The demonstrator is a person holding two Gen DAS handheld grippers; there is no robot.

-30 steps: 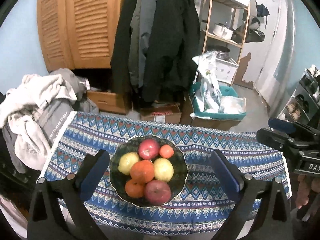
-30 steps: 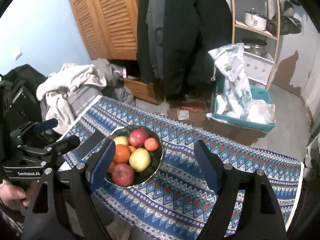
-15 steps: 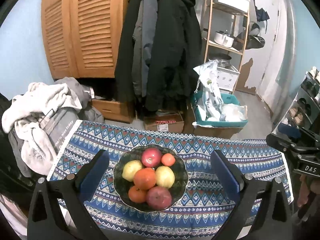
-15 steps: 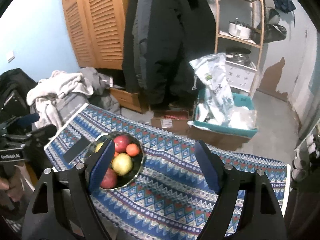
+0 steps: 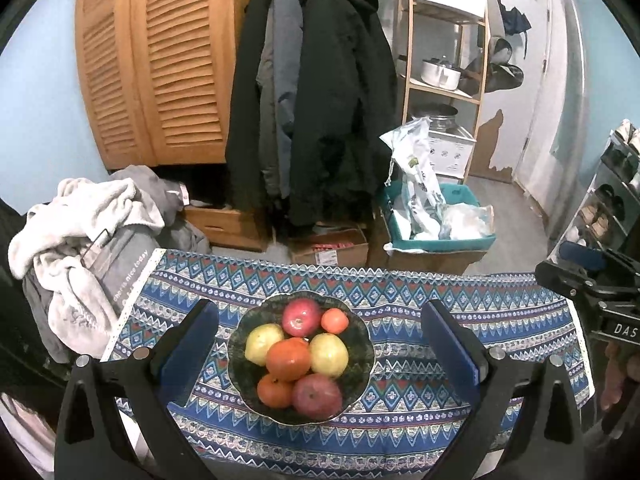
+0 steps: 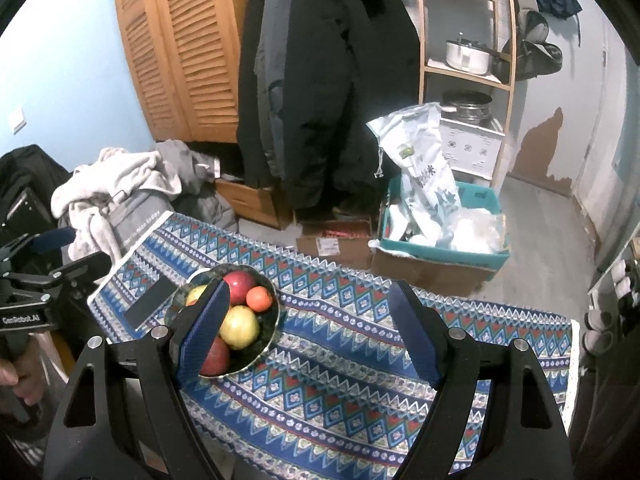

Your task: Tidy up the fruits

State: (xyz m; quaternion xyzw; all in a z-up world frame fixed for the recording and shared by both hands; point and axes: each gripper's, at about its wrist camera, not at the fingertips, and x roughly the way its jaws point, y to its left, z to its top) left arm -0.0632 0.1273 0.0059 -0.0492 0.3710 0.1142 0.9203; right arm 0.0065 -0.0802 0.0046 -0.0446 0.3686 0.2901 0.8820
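While both hands are hovering above the counter point(image 5: 500, 316), the left gripper point(image 5: 318, 350) is standing spread wide, framing the dark fruit bowl point(image 5: 362, 360) without touching it. The right gripper point(image 6: 308, 332) is also spread and pinching nothing, with the bowl sitting on the patterned cloth behind its left finger, holding apples, oranges and yellow fruit.

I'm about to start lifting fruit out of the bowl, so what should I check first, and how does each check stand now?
1. Left claw open and empty: ok.
2. Right claw open and empty: ok.
3. Bowl framed between the left claw's fingers: ok.
4. Right claw lined up with the bowl: not ok, the bowl sits behind its left finger.
5. Bare cloth for setting fruit down: ok.
6. Top orange free of other fruit: not ok.
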